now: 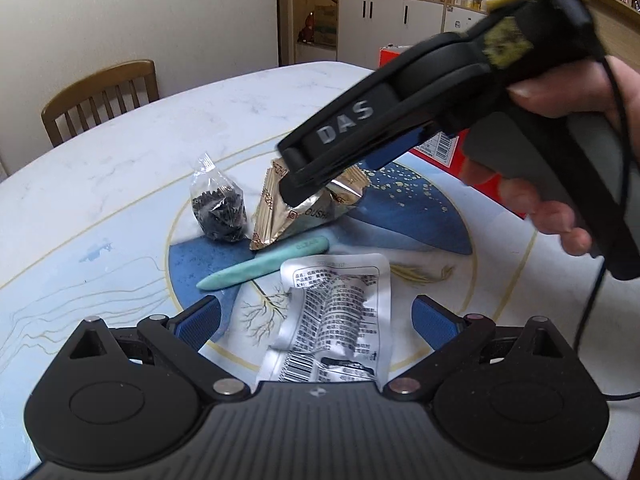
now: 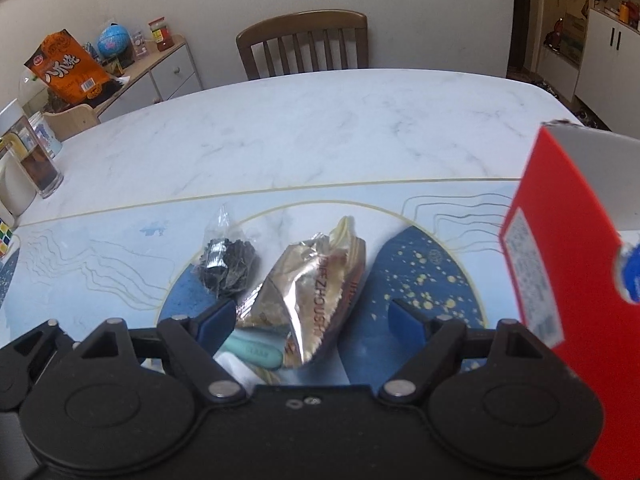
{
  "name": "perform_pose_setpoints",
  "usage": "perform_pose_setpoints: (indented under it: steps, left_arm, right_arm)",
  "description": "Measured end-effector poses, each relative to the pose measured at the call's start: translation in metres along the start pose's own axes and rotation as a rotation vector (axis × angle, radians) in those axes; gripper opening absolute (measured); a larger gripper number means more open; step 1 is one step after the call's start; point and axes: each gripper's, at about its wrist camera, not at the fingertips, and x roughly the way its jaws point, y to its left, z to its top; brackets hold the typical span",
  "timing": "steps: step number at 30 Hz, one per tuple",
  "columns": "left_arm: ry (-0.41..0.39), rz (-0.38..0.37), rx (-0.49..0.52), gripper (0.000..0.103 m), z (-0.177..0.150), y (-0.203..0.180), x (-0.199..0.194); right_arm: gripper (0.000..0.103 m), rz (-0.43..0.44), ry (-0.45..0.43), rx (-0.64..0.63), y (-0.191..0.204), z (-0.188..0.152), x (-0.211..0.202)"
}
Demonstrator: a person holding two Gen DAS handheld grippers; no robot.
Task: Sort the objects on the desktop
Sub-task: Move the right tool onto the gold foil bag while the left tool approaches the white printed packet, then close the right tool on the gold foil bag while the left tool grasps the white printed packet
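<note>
Nearest the left wrist camera, the left gripper point(image 1: 316, 322) stands spread wide over a white printed sachet point(image 1: 332, 320) on the counter point(image 1: 120, 168). Beyond it, left to right: a bag of dark bits point(image 1: 220, 212), a mint-green stick point(image 1: 260, 266), a gold foil packet point(image 1: 296, 208) (the right gripper point(image 2: 310, 322) straddles it, jaws apart, not gripping), and a red box point(image 2: 568, 272).

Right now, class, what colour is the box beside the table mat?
Red box, clearest in the right wrist view.
</note>
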Motion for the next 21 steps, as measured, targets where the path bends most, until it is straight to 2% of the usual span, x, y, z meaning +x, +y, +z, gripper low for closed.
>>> perform_pose_setpoints:
  steps: [7, 12, 21]
  left_arm:
    - [-0.009, 0.005, 0.041, 0.102, -0.004, -0.004, 0.005]
    - [-0.006, -0.001, 0.052, 0.097, -0.007, -0.005, 0.008]
    - [-0.015, -0.012, 0.073, 0.073, -0.012, -0.015, 0.008]
  right_arm:
    - [0.081, -0.003, 0.025, 0.023, -0.001, 0.007, 0.026]
    - [0.079, -0.010, 0.040, 0.029, -0.002, 0.007, 0.035]
    - [0.075, -0.019, 0.034, 0.026, -0.001, 0.007, 0.036]
